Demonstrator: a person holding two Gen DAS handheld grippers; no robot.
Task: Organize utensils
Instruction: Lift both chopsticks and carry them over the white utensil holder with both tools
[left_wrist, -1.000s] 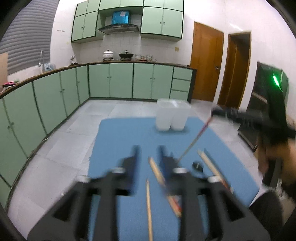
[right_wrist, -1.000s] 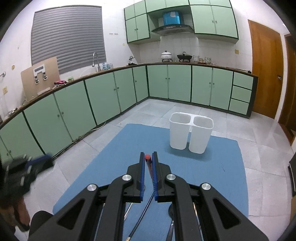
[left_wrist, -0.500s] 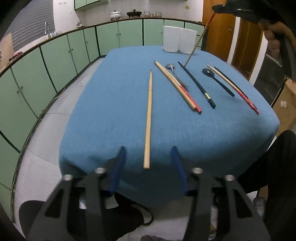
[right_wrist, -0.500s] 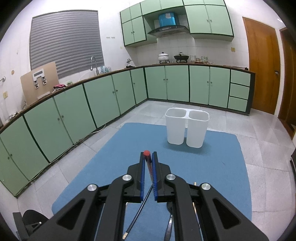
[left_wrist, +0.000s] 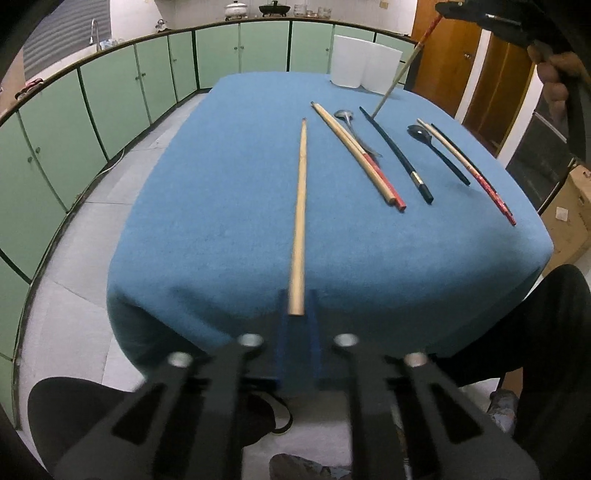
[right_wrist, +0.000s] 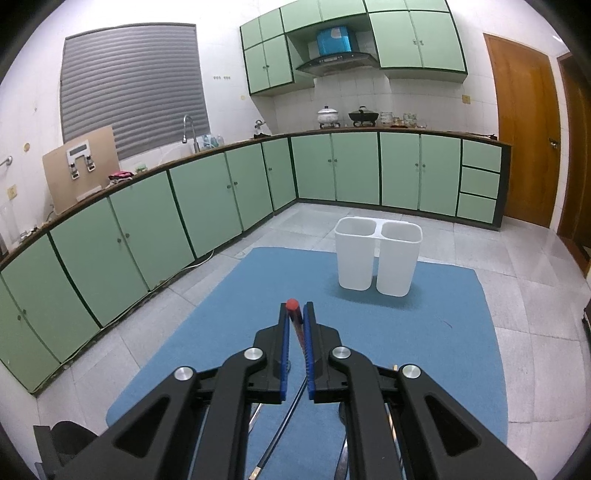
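Observation:
A plain wooden chopstick lies lengthwise on the blue-clothed table, its near end sticking out over the front edge. My left gripper is closing on that end, and the blue pads press it from both sides. My right gripper is shut on a red-ended chopstick. In the left wrist view, that right gripper hangs high at the top right. Its held chopstick slants down to the cloth. A white two-compartment holder stands empty at the far edge.
More utensils lie right of centre: paired wooden chopsticks with red ends, a metal spoon, a black chopstick, a black spoon and a patterned red chopstick pair. Green cabinets run along the left; a person's dark trouser leg is near the right corner.
My left gripper dropped to the table's front edge and its jaws closed from wide apart onto the wooden chopstick's near end. The right gripper stayed put, still holding its chopstick.

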